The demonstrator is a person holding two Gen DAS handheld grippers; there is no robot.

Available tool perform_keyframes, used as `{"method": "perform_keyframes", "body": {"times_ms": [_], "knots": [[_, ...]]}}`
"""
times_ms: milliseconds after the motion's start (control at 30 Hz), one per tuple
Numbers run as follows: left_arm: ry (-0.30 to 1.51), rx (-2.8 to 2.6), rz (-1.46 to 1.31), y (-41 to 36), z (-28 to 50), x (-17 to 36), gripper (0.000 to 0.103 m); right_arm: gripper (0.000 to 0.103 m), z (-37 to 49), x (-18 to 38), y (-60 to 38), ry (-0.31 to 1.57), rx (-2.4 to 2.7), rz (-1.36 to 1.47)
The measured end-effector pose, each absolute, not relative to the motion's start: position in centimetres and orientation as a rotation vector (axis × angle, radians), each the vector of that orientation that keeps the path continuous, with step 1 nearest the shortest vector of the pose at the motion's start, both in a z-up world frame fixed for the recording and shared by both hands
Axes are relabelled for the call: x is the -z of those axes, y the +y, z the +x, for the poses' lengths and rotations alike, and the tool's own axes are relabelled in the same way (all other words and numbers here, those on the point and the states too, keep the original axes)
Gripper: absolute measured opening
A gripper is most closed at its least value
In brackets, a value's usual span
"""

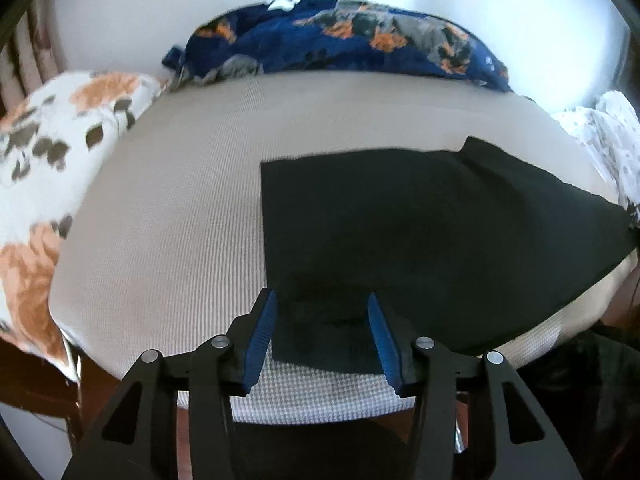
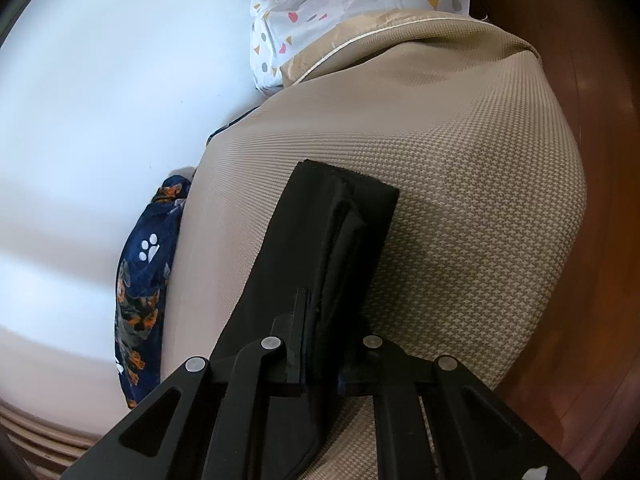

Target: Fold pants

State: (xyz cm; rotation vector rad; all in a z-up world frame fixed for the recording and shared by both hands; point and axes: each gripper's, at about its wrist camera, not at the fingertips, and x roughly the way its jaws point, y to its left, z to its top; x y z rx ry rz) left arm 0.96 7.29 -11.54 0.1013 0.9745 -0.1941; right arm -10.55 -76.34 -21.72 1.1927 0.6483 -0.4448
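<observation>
Currently the black pants [image 1: 420,232] lie flat on a beige woven mattress [image 1: 180,200], already doubled over, one straight edge facing the left gripper [image 1: 322,336]; its blue-padded fingers [image 1: 262,332] stand apart above the near corner of the cloth, pads not pressing on it. Right gripper [image 2: 320,344]: fingers closed on a bunched fold of the pants [image 2: 344,232], cloth pinched between them; the waistband end sticks out just beyond the tips. Around: a navy blanket [image 1: 340,40] with orange-grey print and paw marks lies bunched along the far edge of the mattress, against a white wall [image 1: 160,12]; a white floral pillow [image 1: 44,152] sits at the left end; a white cloth with coloured triangles and dots [image 2: 316,8] is piled at the other end, touching the mattress corner; none of these lie on the pants. Brown wooden floor [image 2: 600,240] shows beside the bed in the right wrist view.
</observation>
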Motion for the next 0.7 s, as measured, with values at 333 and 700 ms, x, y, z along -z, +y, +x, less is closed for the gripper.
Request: {"method": "perform_keyframes", "body": {"times_ms": [333, 700], "knots": [[0.989, 0.233, 0.055, 6.2, 1.4, 11.9, 0.058, 0.011, -8.5, 17.7, -73.2, 0.635, 0.378, 1.053], [1.017, 0.241, 0.072, 5.7, 1.3, 12.6, 0.068, 0.011, -5.7, 15.2, -66.8, 0.651, 0.206, 1.004]]}}
